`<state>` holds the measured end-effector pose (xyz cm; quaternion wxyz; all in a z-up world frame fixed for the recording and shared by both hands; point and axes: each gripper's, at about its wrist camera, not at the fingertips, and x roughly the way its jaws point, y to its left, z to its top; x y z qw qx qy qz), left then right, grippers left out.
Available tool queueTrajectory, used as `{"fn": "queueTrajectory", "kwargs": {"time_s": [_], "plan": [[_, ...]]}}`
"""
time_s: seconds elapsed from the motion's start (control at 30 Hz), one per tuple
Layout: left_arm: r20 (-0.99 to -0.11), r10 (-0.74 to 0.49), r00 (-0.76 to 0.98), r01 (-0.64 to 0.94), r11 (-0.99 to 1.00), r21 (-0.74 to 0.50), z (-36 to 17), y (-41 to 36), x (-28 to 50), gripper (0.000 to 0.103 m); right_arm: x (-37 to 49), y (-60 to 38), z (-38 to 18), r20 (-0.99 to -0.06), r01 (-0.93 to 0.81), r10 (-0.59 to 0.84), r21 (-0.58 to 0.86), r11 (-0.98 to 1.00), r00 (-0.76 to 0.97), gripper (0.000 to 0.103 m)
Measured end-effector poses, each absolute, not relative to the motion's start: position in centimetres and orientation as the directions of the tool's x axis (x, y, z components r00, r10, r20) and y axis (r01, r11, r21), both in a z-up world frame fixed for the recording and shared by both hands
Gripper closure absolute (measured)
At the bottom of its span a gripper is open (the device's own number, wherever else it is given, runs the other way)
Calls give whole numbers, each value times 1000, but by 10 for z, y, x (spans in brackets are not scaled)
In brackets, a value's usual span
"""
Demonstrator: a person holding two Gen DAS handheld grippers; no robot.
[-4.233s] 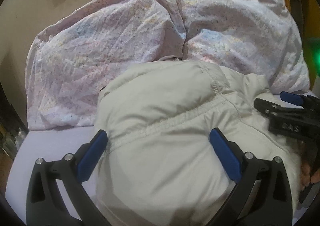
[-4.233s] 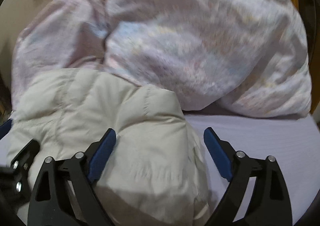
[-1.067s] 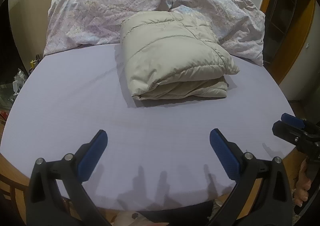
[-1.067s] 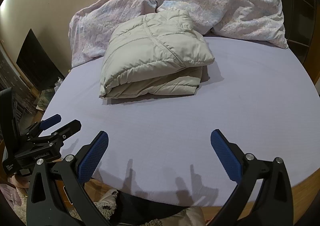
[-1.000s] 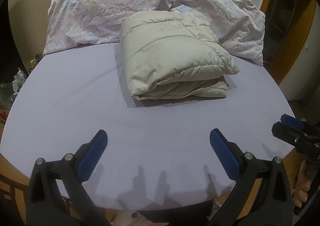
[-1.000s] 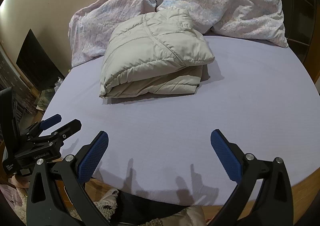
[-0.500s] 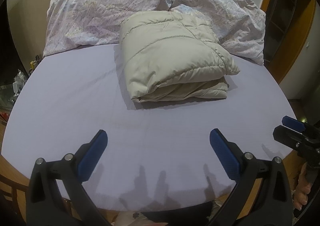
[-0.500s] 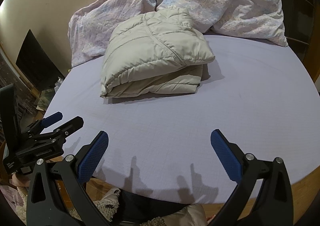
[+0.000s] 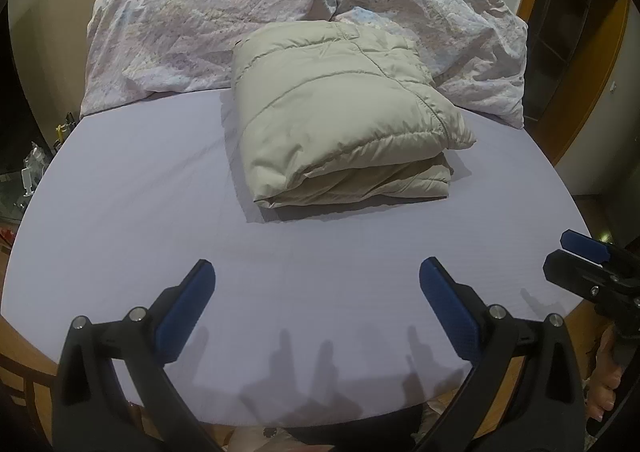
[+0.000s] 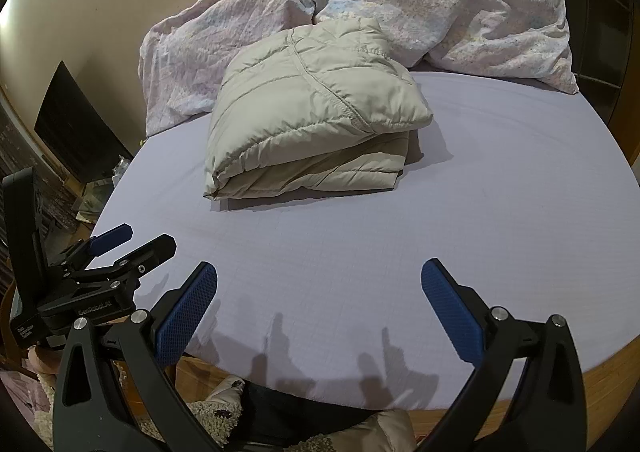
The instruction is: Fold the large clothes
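Your left claw [image 9: 316, 304] spread wide, empty, above near edge of bed [image 9: 120, 212]. Your right claw [image 10: 318, 308] likewise released, nothing gripped. Beige puffer jacket [image 9: 340, 124] lies folded mid-bed, far end touching crumpled floral duvet [image 9: 200, 20]. Label on left claw body too blurred to read.
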<state>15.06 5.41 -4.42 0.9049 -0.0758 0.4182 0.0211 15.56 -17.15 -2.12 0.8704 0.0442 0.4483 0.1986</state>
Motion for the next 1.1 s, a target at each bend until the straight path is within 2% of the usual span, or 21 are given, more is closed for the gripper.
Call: {"fn": "queueTrajectory", "kwargs": {"time_s": [1.1], "plan": [[-754, -54, 655, -65, 990, -127, -38, 47, 155, 2, 159, -172, -23, -764, -307, 388, 258, 916, 515, 1]]}}
